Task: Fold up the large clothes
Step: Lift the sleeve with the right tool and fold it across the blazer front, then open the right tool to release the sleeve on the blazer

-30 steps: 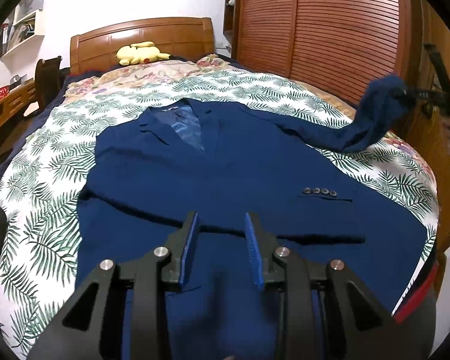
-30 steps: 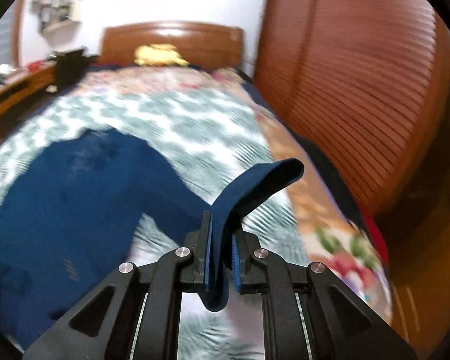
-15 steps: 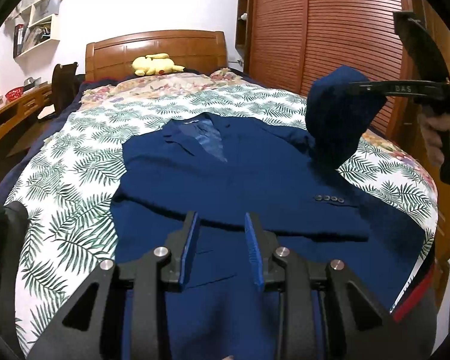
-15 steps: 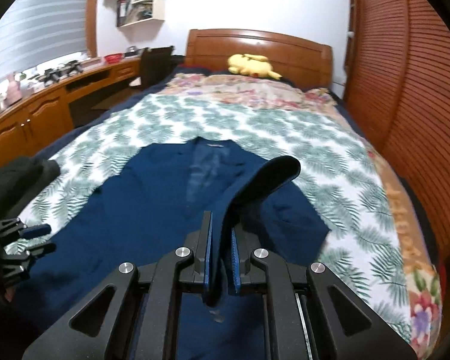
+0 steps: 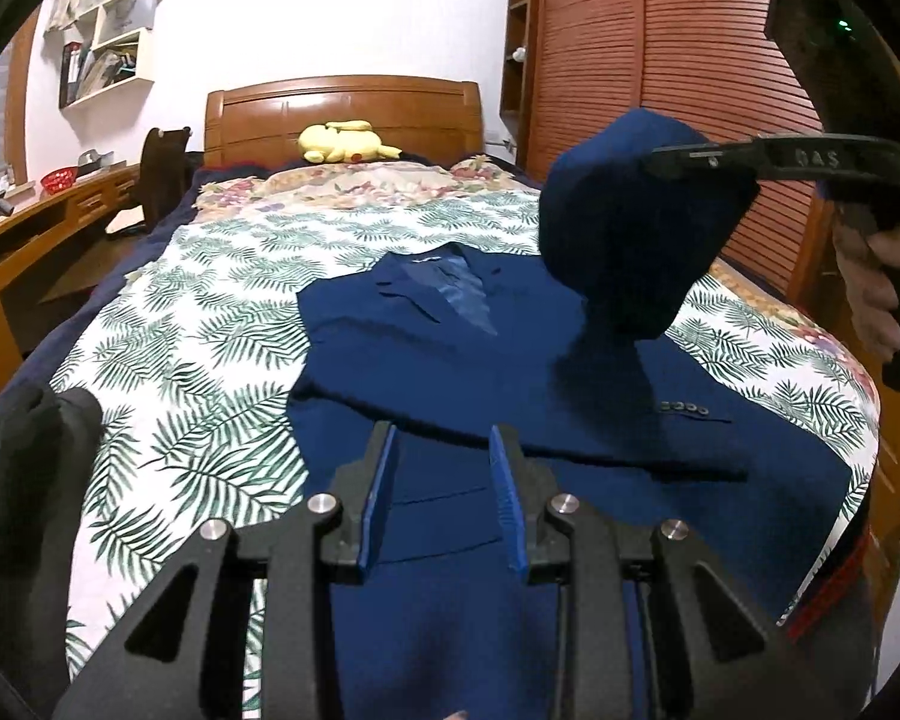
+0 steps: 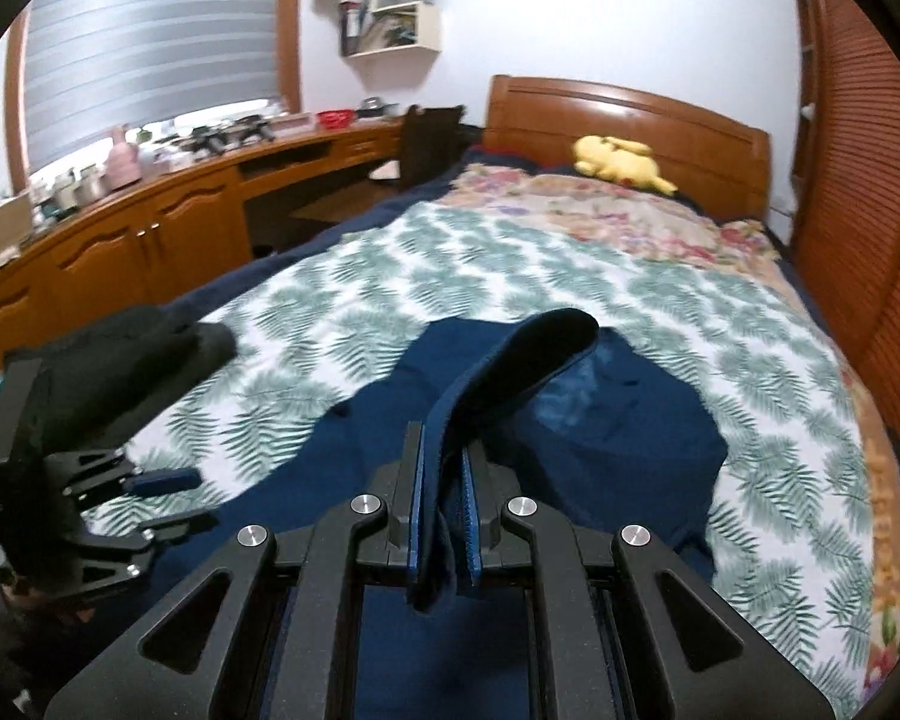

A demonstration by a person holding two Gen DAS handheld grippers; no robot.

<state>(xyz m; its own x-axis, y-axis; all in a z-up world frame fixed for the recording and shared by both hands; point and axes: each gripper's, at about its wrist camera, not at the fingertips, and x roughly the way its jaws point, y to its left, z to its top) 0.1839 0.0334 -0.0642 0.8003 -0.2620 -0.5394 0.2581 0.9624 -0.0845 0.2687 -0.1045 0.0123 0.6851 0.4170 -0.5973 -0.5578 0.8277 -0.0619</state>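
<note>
While a sec ago the sleeve (image 5: 624,252) hung out past the bed (image 5: 168,372) edge, right gripper (image 6: 441,480), clamped on its cuff, now carries it over the jacket (image 5: 450,372) chest; fold is approx. half done. Left gripper (image 5: 441,501) hovers above the hem w/ jaws narrowly apart, empty.

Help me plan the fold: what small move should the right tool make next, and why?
Probably carry the sleeve further across and lower it onto the jacket. The right tool is shut on the sleeve, which hangs above the jacket, and the left tool is empty.
</note>
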